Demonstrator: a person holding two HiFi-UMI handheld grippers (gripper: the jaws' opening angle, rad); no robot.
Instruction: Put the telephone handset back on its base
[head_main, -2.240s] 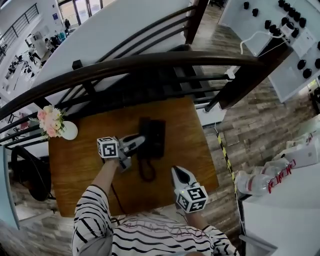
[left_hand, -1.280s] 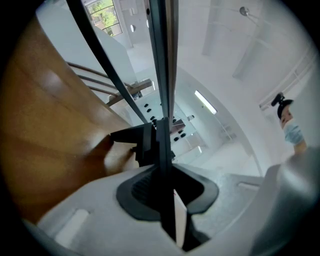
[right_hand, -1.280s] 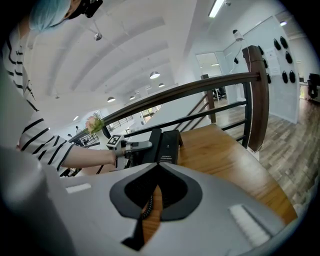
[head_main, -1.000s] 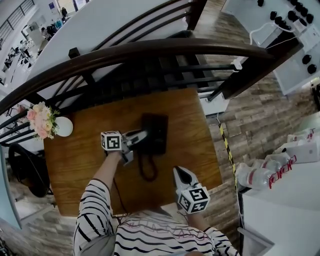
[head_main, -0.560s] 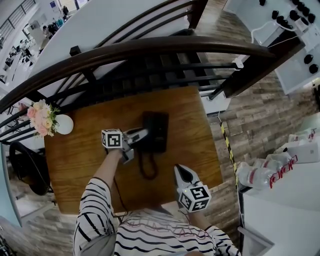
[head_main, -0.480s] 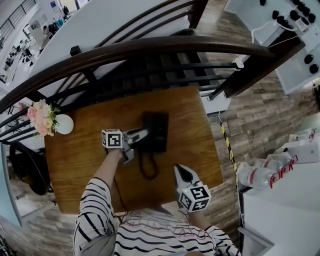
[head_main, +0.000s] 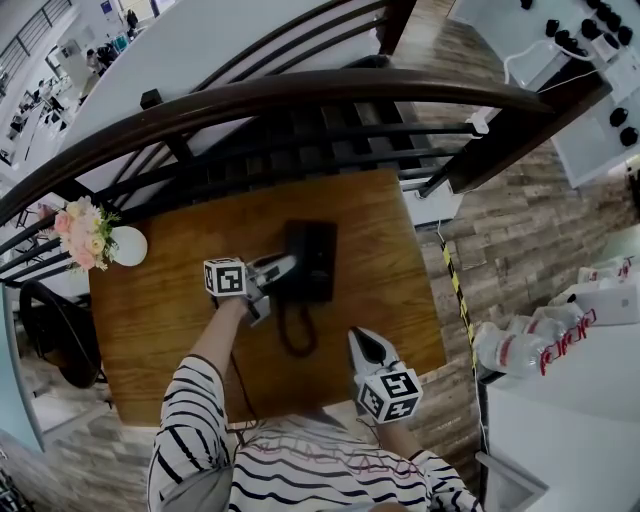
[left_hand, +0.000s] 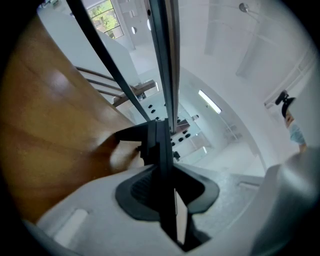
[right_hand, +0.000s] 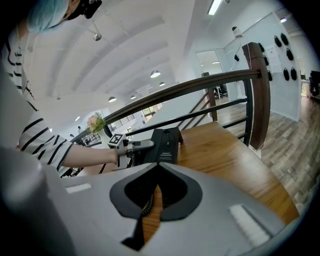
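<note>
Black plastic is seen at the middle of the wooden table (head_main: 160, 300): the telephone base (head_main: 320, 262), with the handset (left_hand: 161, 150) laid along its left side, on the cradle as far as the head view shows. The left gripper (head_main: 281, 267) is brought in at that side, and its jaws are opening with the handset between them. In the left gripper view a pale slit is seen between the handset and one jaw, so no pressing grip is made out. The coiled cord (head_main: 290, 335) is looped on the table from the near end of the base towards the person. The right gripper (head_main: 359, 340) is held apart from the telephone, near the table's near edge. Its jaws are brought together with nothing between them; only wood and a stretch of cord are seen through the narrow slit behind the tips. A white vase of pink flowers (head_main: 100, 243) is stood at the table's left edge, below the dark railing (head_main: 300, 95).
</note>
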